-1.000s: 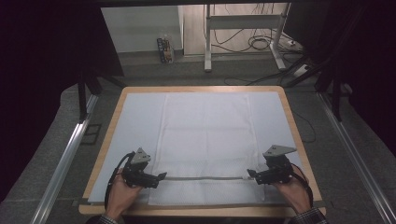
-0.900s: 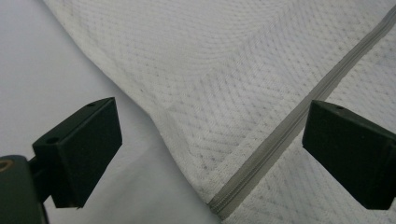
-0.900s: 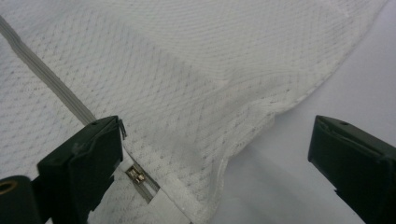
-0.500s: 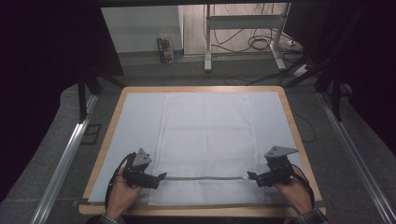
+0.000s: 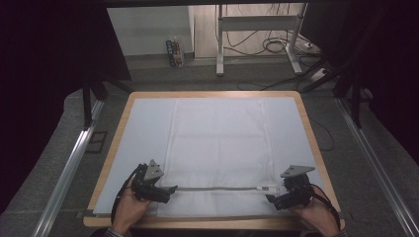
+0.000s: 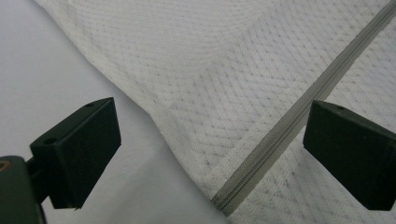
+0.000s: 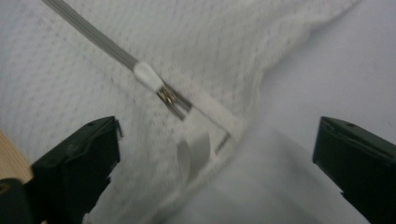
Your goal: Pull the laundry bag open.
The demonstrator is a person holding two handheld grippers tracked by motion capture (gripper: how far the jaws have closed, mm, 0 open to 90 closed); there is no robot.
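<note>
two hand-held grippers sit near the tabletop's front edge, both gaping wide and holding nothing: the left hand-held gripper (image 5: pixel 165 190) at the zipper's (image 5: pixel 217 188) closed end, the right hand-held gripper (image 5: pixel 272 197) straddling the zipper pull (image 7: pixel 148 74). the white mesh bag (image 5: pixel 217 143) lies flat mid-tabletop. judging by this, the zipper looks closed, with neither end grasped yet.

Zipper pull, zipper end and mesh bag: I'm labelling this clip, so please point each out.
zipper pull (image 7: pixel 148 75), right gripper view, on its white tab.
zipper end (image 6: pixel 224 204), left gripper view, on the grey tape's tip.
mesh bag (image 5: pixel 217 138), high view, on its middle panel.
</note>
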